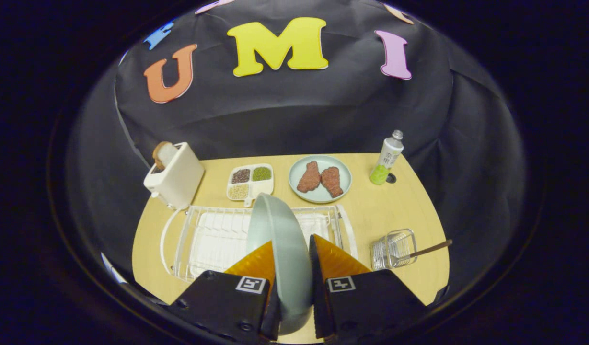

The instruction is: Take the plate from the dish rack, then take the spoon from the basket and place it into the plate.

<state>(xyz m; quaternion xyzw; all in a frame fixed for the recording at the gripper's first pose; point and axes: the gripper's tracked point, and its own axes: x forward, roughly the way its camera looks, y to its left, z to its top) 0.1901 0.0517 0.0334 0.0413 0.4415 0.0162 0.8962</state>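
1. The tool (pixel 292 268) was closed on the plate (pixel 280 249). Its two orange fingers (pixel 256 263) pressed on the two faces of the plate, one on each side, and the gap between them was only as wide as the plate is thick.
2. The plate stood on its edge between the fingers. Its upper rim rose ahead of the fingertips, and its lower rim reached back toward the tool's body.
3. The rack (pixel 203 235) lay on the bench (pixel 385 211) just ahead of the tool and under the plate. I could not tell for sure whether the plate still touched the rack or was already lifted free of it, but it seemed raised above the wires.
4. The basket (pixel 392 249) stood on the bench to the right of the fingers, just beside the rack. The spoon (pixel 431 248) was in it, and its handle stuck out to the right.
5. Beyond the rack there were a toaster (pixel 174 179), a small tray (pixel 250 182) with grains, a dish (pixel 320 179) with two pieces of meat, and a bottle (pixel 386 159).
6. In my judgement the first step was in hand: the plate was gripped, but not yet put down on the bench.
7. What was left: to set the plate down flat, to release it, to take the spoon from the basket, and to lay it in the plate.
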